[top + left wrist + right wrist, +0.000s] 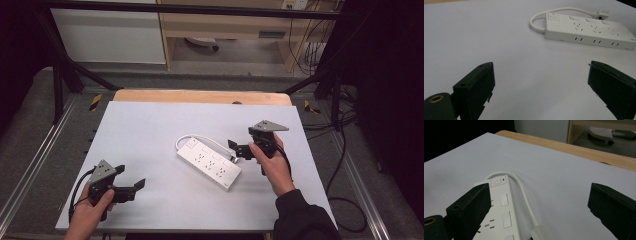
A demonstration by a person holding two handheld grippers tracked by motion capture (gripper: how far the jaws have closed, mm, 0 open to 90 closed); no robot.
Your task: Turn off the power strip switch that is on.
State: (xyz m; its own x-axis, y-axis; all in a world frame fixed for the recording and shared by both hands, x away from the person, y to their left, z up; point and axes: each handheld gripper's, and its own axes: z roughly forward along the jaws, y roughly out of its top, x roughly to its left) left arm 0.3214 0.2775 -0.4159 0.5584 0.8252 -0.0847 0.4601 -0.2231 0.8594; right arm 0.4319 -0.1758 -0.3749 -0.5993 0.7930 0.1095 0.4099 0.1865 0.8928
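A white power strip (209,162) lies slantwise on the white mat (145,130), its short cable (200,137) looping back to a plug (233,159) beside it. My right gripper (232,151) hovers open just right of the strip; in the right gripper view its jaws (541,187) straddle the cable (524,191) and plug (540,233), with the strip's switch end (500,181) by the left jaw. My left gripper (131,176) rests open near the front left. Nothing sits between its jaws (541,66), and the strip (589,31) lies well ahead.
The mat covers a wooden table whose bare edge (200,96) shows at the back. A black metal frame (65,75) surrounds the table. Cables (345,200) trail on the floor at the right. A wooden shelf unit (225,30) stands behind.
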